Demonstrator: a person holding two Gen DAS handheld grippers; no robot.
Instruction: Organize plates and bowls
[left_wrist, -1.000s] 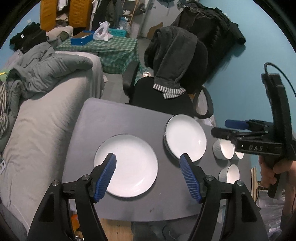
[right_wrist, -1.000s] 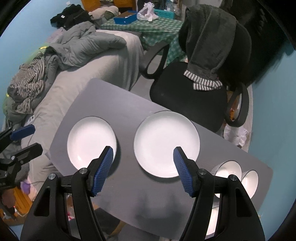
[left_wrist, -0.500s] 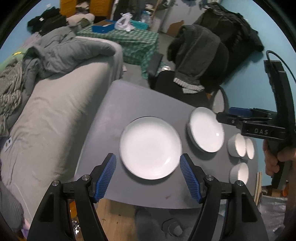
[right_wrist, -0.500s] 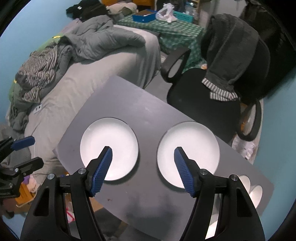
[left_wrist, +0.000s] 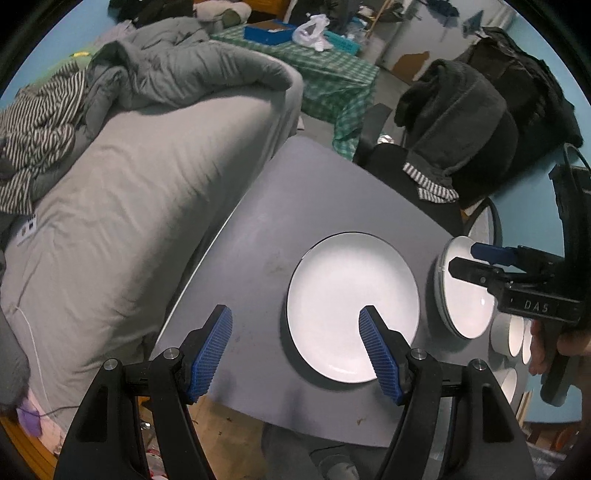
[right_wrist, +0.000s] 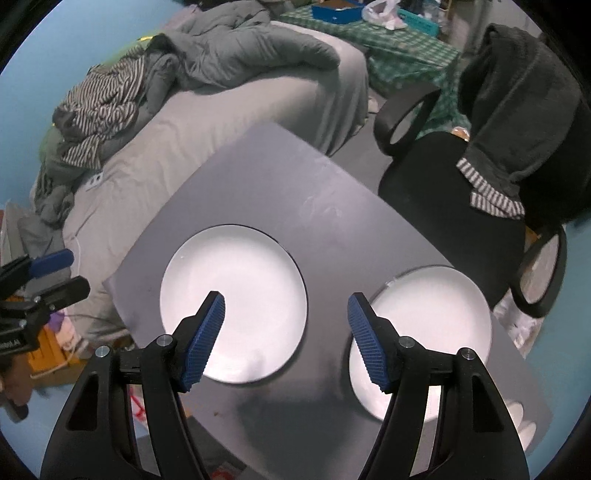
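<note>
While the left gripper (left_wrist: 295, 347) hovers empty, the plate (left_wrist: 351, 295) lies under its right finger.

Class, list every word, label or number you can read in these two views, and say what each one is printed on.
"DAS": raised letters on the black body of the right gripper, seen from the left wrist view.
White tag on the grey bed cover: dark marks, too small to read.
Lettering on the left gripper in the right wrist view: cut off, unreadable.

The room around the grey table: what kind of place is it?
Probably a lived-in bedroom or studio: a bed with a rumpled duvet, an office chair draped with clothes, and white plates on the grey table.
</note>
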